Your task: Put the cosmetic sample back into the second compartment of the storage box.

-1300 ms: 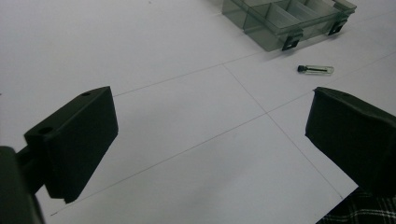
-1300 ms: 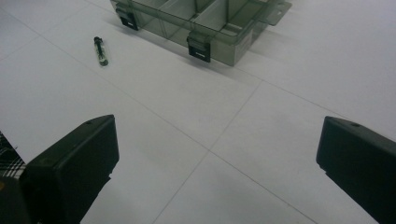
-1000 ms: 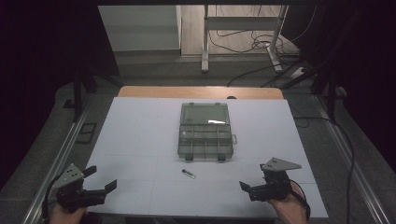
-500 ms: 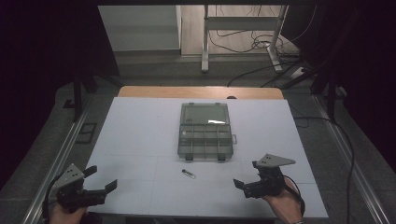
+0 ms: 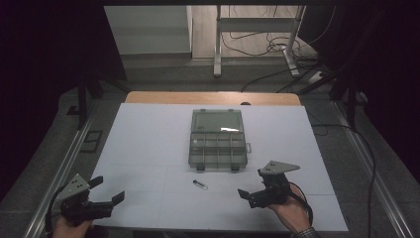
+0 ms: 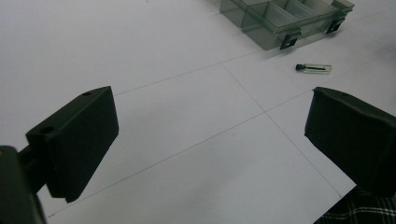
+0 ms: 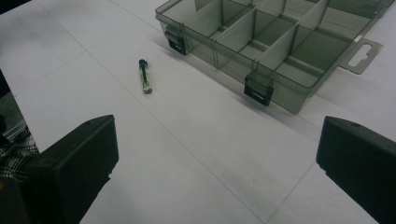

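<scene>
A smoky clear compartment box (image 5: 218, 139) lies open at the middle of the white mat, its lid folded back and its dividers showing. In front of it rests a small clear vial (image 5: 200, 185) with a black cap. My left gripper (image 5: 108, 189) hovers open at the mat's near left corner, far from both. My right gripper (image 5: 252, 183) is open to the right of the vial, jaws pointing left toward it. The left gripper view has the vial (image 6: 314, 68) and the box (image 6: 280, 23) beyond the open gripper (image 6: 210, 140). The right gripper view shows the vial (image 7: 145, 77), the box (image 7: 275, 42) and empty wide jaws.
The white mat (image 5: 148, 144) covers most of the table, with a strip of wood (image 5: 213, 97) at its far edge. Metal rails (image 5: 64, 168) run along both sides. Desk legs and cables (image 5: 267, 54) lie on the floor beyond.
My right gripper has moved left, closer to the vial. The left gripper has hardly shifted. Box and vial stay put.
</scene>
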The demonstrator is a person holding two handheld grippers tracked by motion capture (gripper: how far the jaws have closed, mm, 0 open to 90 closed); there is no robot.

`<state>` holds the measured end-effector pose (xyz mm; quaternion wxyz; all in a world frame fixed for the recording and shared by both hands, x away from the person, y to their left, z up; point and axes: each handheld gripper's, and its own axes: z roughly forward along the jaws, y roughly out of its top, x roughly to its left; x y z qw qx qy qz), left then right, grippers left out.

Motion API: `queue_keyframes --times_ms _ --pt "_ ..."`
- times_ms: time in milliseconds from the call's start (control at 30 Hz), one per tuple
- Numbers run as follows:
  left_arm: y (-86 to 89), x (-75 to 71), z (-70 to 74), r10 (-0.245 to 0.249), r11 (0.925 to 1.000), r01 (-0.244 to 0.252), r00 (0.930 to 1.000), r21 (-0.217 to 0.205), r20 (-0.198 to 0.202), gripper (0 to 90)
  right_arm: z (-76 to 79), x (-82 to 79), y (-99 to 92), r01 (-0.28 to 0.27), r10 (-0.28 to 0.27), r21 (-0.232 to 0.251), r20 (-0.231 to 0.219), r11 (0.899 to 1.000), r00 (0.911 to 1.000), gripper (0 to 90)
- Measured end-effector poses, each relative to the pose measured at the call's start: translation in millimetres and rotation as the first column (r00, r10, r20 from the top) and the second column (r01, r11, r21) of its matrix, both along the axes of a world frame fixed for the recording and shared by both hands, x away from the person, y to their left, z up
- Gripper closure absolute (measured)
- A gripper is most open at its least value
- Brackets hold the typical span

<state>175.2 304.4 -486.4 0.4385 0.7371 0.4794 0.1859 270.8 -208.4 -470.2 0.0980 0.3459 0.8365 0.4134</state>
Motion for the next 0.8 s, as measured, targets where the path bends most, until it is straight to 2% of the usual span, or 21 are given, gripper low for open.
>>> queue_keyframes --times_ms 367,600,800 --pt "-0.3 0.4 -0.1 -0.002 1.0 0.002 1.0 0.002 -0.003 3.3 -3.8 8.0 11.7 -0.045 0.045 -0.004 -0.018 0.999 0.9988 0.0" --pt "-1.0 0.2 0.1 -0.007 0.9999 0.007 1.0 0.009 -0.001 3.3 -4.9 14.3 21.2 -0.048 0.048 0.013 -0.029 0.999 0.9984 0.0" --pt "-1.2 0.3 0.1 -0.009 0.9999 0.009 1.0 0.011 0.0 3.3 -6.3 19.6 28.9 -0.049 0.048 -0.005 -0.047 0.999 0.9977 0.0"
